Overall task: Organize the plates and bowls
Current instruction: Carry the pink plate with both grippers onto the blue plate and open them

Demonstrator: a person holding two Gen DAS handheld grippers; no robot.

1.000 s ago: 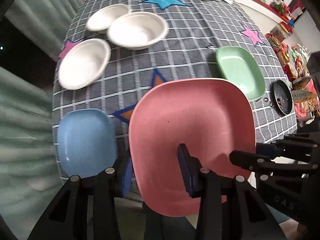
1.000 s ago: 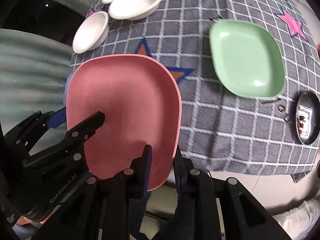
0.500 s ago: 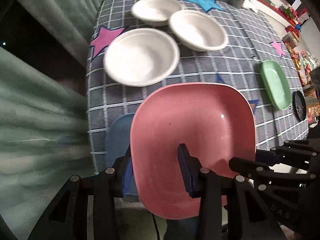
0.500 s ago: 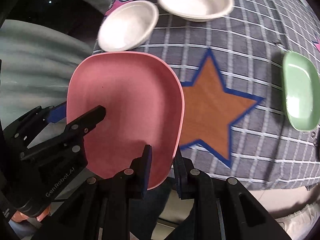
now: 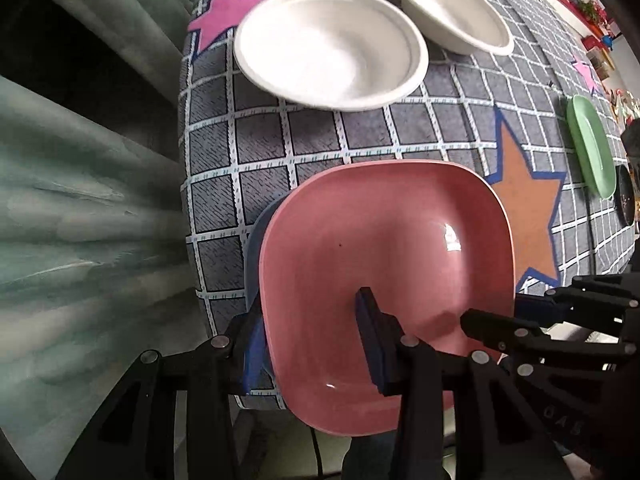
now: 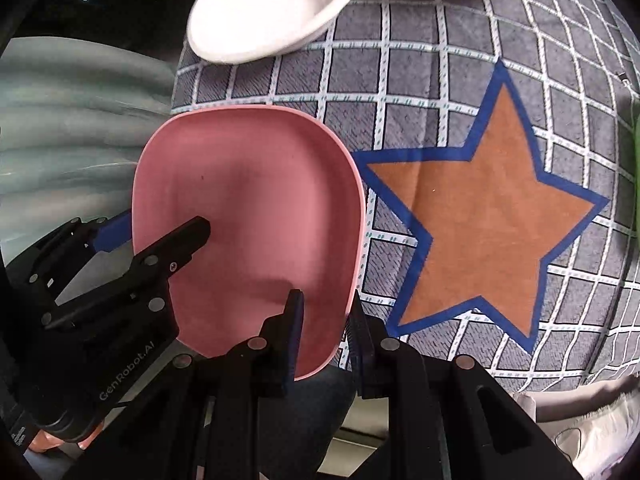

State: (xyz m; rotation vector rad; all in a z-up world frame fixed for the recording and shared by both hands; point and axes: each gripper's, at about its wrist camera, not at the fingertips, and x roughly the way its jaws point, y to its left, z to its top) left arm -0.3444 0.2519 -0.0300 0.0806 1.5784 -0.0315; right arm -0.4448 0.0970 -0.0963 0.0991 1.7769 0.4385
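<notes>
A pink square plate hangs just above the table's near left corner, held by both grippers. My left gripper is shut on its near left rim, one finger inside the plate and one outside. My right gripper is shut on its near right rim. A blue plate lies under the pink plate, with only a sliver of its left edge showing. Three white bowls sit farther back, the nearest just beyond the pink plate. A green plate lies at the right.
The checked grey tablecloth bears an orange star right of the pink plate. A small dark round dish sits near the green plate. A pale curtain hangs past the table's left edge.
Both grippers have carried the pink plate leftward and lower. It now covers nearly all of the blue plate. The white bowls look closer and the green plate has slid to the right edge.
</notes>
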